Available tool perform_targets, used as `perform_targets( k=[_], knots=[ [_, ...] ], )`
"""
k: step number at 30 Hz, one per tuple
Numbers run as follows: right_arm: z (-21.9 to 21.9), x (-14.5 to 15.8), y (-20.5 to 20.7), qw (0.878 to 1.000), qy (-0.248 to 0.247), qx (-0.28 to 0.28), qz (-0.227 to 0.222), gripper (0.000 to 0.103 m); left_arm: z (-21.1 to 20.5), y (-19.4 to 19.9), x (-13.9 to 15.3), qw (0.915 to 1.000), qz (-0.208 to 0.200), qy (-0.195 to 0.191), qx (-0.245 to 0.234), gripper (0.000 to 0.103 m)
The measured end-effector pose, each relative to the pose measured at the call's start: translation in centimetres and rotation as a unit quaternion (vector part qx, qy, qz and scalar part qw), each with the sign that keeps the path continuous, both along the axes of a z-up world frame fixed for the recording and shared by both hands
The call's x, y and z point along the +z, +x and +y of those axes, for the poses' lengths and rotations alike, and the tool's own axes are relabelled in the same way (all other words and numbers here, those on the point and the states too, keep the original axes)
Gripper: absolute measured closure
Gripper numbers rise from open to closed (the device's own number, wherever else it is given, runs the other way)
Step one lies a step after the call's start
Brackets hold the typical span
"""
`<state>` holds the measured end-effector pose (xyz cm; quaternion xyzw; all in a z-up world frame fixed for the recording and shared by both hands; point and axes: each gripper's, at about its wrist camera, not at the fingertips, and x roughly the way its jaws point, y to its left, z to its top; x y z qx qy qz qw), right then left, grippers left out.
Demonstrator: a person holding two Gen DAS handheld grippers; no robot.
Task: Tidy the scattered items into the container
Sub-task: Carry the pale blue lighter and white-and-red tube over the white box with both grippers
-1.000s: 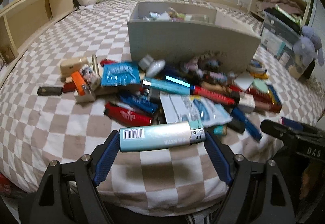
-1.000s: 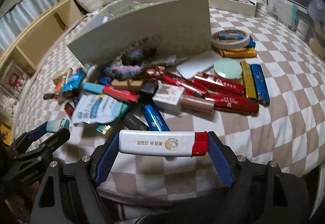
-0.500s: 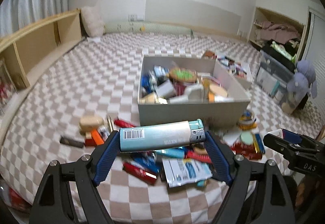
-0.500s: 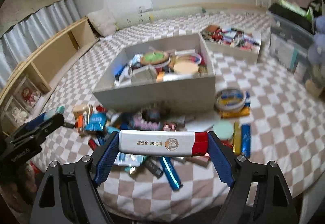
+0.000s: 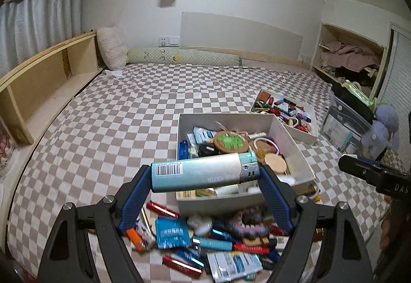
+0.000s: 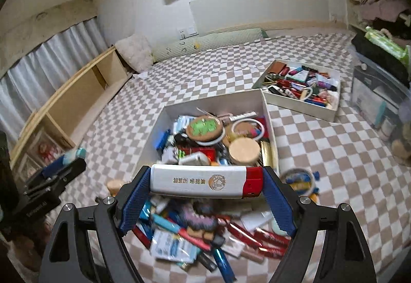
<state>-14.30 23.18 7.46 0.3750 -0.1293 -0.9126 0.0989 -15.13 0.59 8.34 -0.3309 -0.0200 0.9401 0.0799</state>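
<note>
The left hand-held gripper [image 5: 205,175] is clamped endwise on a teal lighter [image 5: 203,172], crosswise in lower centre, cap right. The right hand-held gripper [image 6: 206,181] likewise clamps a white lighter [image 6: 205,181], red cap right. Behind both, the grey box [image 6: 154,139] on the bed [image 5: 123,113] brims with small items.

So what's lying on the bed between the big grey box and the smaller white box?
Only bare checkered sheet between grey box and white box, per the right wrist view.

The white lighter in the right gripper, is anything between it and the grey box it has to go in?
Nothing visible. The white lighter, clamped end to end in the right gripper, hangs over the near wall of the open-topped grey box. The box is already piled with items, so it would land on them.
</note>
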Motion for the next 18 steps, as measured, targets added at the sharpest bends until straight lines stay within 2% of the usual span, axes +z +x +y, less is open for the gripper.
perform_targets(
  k=[7,13,18],
  knots=[
    [0.2,-0.6,-4.5,0.999,-0.044,0.004,-0.016,0.019,-1.2,-4.4,-0.1,0.9996,-0.022,0.016,0.007,0.019],
    [-1.5,-2.2,-7.7,0.999,-0.028,0.018,-0.03,0.019,-1.3,-7.5,-1.6,0.9992,-0.034,0.02,0.01,0.019],
    [-1.5,-4.2,-10.3,0.998,-0.04,0.017,-0.049,0.019,-0.8,-9.7,-4.0,0.9978,-0.054,0.038,0.006,0.019]
  ],
)
